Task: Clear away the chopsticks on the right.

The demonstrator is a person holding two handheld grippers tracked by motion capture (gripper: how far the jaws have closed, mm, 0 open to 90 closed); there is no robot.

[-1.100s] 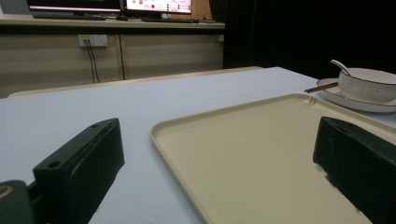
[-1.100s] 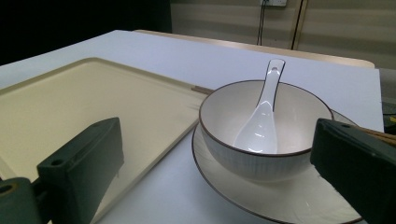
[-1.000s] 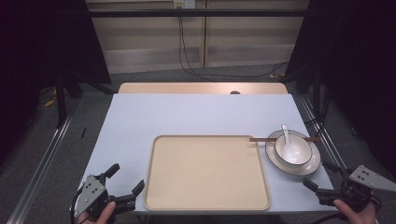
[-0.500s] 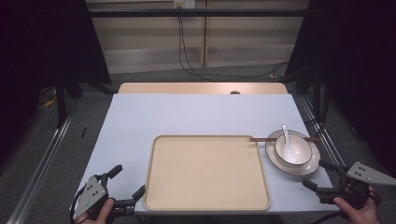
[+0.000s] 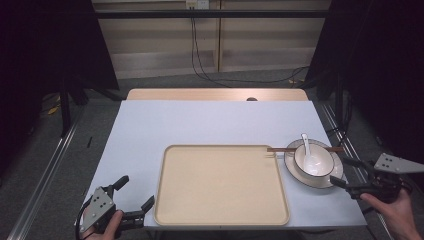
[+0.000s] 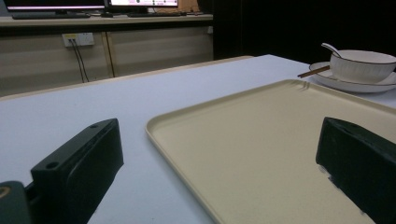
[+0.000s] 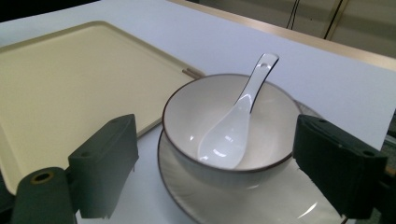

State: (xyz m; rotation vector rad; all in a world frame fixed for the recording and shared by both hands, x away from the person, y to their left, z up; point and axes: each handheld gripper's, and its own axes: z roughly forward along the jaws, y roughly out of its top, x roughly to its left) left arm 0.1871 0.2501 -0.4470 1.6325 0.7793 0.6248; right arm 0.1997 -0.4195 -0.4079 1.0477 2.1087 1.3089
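A wide beige tray (image 5: 222, 185) lies bare at the table's near middle. To its right a white bowl (image 5: 320, 167) stands on a plate (image 5: 295, 172), with a white spoon (image 5: 307, 147) resting inside. Brown chopsticks (image 5: 280, 149) lie across the plate's far rim. My right gripper (image 5: 339, 171) is open at the plate's near right edge, and in the right gripper view its jaws flank the bowl (image 7: 271, 107) and spoon (image 7: 233, 126). My left gripper (image 5: 136, 190) is open and empty at the tray's near left corner, facing across the tray (image 6: 261, 140).
The light blue table (image 5: 210, 122) has a wooden strip along its far edge. Beyond it stand a low cabinet and hanging cables (image 5: 197, 50). Dark curtains close in both sides. A metal rail (image 5: 45, 175) runs on the floor at left.
My right gripper has moved forward, nearer the plate and bowl. The left gripper has stayed about where it was.
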